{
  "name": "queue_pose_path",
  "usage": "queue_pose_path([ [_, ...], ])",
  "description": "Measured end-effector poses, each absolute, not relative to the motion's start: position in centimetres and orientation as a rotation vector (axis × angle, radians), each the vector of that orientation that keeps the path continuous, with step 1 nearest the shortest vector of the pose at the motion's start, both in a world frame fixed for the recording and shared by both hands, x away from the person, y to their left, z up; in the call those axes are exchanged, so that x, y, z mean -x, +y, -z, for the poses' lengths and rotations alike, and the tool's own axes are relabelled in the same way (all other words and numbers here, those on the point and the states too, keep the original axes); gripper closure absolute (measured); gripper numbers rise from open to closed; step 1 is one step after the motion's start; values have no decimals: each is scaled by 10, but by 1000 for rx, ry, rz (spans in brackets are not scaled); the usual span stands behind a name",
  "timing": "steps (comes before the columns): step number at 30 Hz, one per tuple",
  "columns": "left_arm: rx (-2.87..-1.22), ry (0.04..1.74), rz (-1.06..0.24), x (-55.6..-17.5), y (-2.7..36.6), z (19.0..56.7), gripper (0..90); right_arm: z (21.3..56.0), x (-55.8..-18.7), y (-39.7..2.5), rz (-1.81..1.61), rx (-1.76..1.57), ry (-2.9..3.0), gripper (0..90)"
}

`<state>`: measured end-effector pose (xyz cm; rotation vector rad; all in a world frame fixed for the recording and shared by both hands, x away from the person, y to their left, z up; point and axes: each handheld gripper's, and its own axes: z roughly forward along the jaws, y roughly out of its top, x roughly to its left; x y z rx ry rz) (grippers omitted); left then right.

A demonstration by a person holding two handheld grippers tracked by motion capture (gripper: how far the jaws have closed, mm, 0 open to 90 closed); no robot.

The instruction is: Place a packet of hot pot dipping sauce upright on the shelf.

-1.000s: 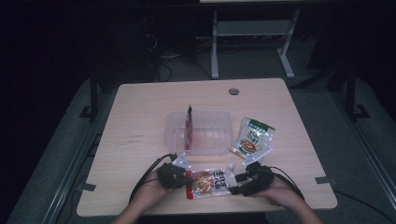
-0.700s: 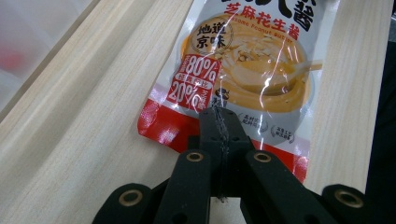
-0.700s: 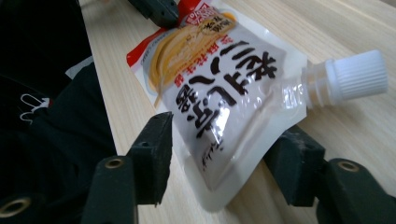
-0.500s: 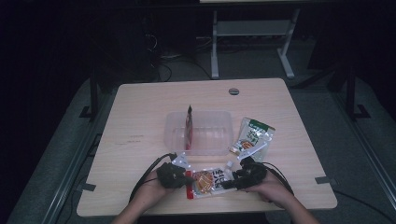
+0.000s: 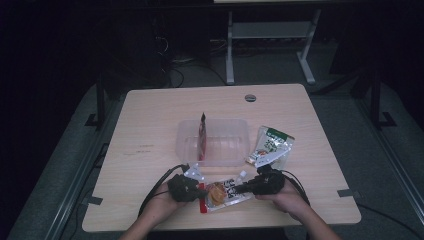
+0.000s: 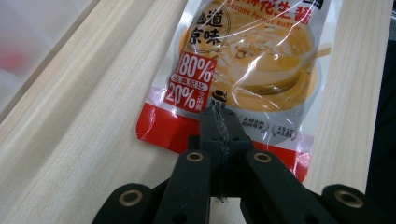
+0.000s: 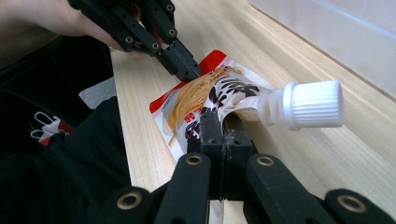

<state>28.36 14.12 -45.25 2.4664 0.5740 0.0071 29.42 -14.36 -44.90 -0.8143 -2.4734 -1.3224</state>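
pouch: sauce pouch [image 5: 223, 192] flat on worktop [image 5: 150, 130], near front edge, between both hands
left hand-held gripper [image 6: 219, 119]: clamped on pouch's red bottom edge
right hand-held gripper [image 7: 219, 123]: clamped on pouch's top edge beside white cap [image 7: 315, 103]
bin: clear container [image 5: 225, 145] just behind pouch
other: green packet [image 5: 270, 145] right of container

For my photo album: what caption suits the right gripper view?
Both grippers pinch a sauce pouch with a white cap on the table.
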Motion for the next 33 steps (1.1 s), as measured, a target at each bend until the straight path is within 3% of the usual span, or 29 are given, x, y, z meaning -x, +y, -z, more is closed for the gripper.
queue_pose_path([
  [7, -2461, 582, -15, -282, 141, 452, 899, 444, -292, -141, 1365, 738, -2456, 900],
  [13, -2398, 613, 54, -286, 148, 450, 898, 436, -289, -137, 1400, 678, -2447, 900],
  [27, -2341, 536, 45, -282, 138, 444, 897, 410, -282, -125, 1544, 568, -2391, 900],
  [33, -2329, 512, 42, -278, 137, 441, 816, 399, -280, -125, 1586, 540, -2391, 900],
])
